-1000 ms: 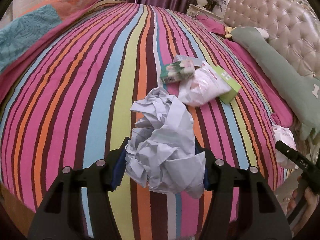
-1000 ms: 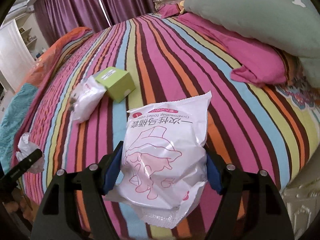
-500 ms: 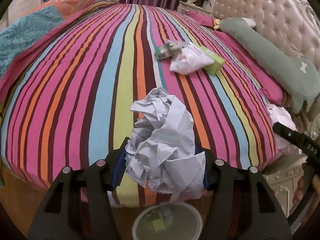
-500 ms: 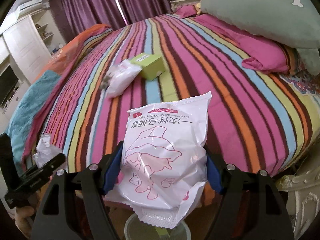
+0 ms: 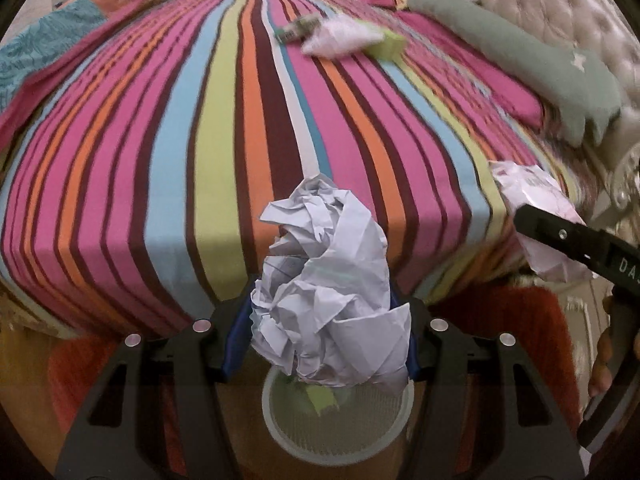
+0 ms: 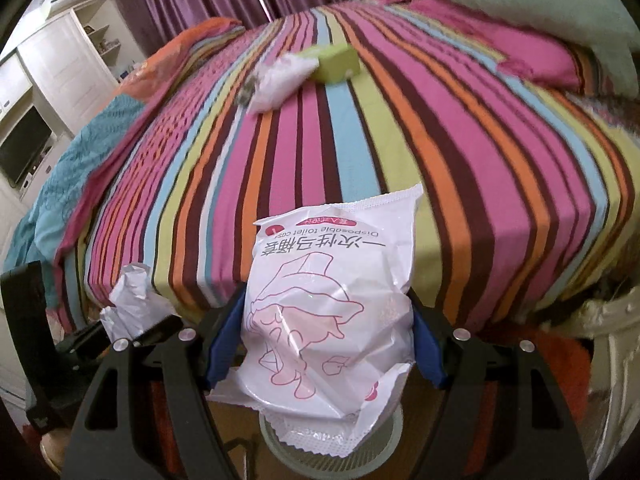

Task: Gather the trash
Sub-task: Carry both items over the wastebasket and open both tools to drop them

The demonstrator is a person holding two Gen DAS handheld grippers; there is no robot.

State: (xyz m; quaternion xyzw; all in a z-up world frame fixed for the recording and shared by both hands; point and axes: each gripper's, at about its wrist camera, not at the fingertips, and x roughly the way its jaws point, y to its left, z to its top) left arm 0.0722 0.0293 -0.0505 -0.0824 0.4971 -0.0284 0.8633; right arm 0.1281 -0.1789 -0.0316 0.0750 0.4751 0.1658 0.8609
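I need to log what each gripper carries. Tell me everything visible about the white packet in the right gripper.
The white packet is a glossy, crinkled plastic pouch with serrated sealed ends, pink line art and upside-down print reading "Disposable toilet". It looks puffy and unopened. It stands roughly upright, clamped at its sides by the right gripper between blue pads, its top free. Its lower end hangs over the round mesh bin, beyond the striped bed's edge.

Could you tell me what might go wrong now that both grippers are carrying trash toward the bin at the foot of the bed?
1. The white mesh bin has a narrow mouth; the loosely crumpled paper held by the left gripper could catch its rim or fall outside.
2. The right gripper carries a wide plastic packet toward the same bin, so both grippers may collide.
3. A green box and white bag remain on the striped bedspread.
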